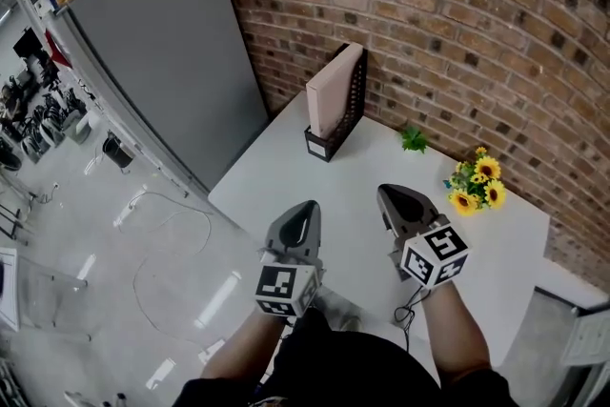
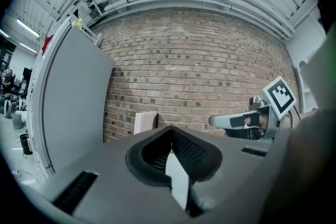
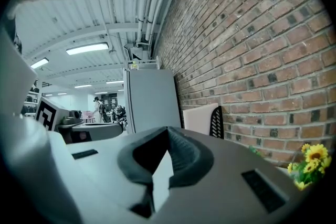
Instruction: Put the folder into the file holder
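A pale pink folder [image 1: 333, 89] stands upright inside the black mesh file holder [image 1: 355, 96] at the back of the white table [image 1: 276, 167], against the brick wall. The folder [image 2: 145, 121] and holder [image 3: 216, 120] also show far off in both gripper views. My left gripper [image 1: 307, 207] hovers over the table's near edge, shut, with nothing between its jaws. Level with it to the right, my right gripper [image 1: 388, 193] is shut and empty too. Both point toward the wall, well short of the holder.
A bunch of yellow sunflowers [image 1: 476, 182] and a small green sprig [image 1: 414, 140] lie on the table at the right by the wall. A tall grey panel [image 1: 162, 43] stands left of the table. Beyond it, a floor with cables and equipment.
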